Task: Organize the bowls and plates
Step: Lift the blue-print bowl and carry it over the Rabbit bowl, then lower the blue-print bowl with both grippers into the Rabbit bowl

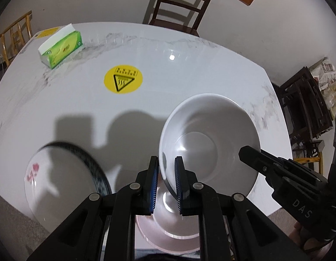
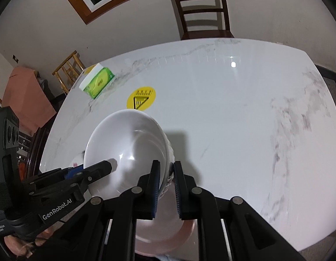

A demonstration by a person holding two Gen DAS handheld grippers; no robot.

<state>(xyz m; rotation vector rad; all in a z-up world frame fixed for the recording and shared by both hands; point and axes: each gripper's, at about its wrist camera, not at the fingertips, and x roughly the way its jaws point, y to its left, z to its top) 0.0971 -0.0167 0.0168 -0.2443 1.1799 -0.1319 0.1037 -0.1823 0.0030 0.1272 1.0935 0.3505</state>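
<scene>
My left tongs (image 1: pixel 165 184) and right tongs (image 2: pixel 166 190) pinch the white bowl (image 1: pixel 209 139) above the marble table (image 1: pixel 189 69); dark chair (image 1: pixel 178 6) beyond.

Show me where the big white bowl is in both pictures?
Left wrist view: the white bowl sits right of centre, its rim pinched by the left gripper.
Right wrist view: the white bowl sits left of centre, pinched by the right gripper.
Shared landmark: the yellow sticker.
</scene>
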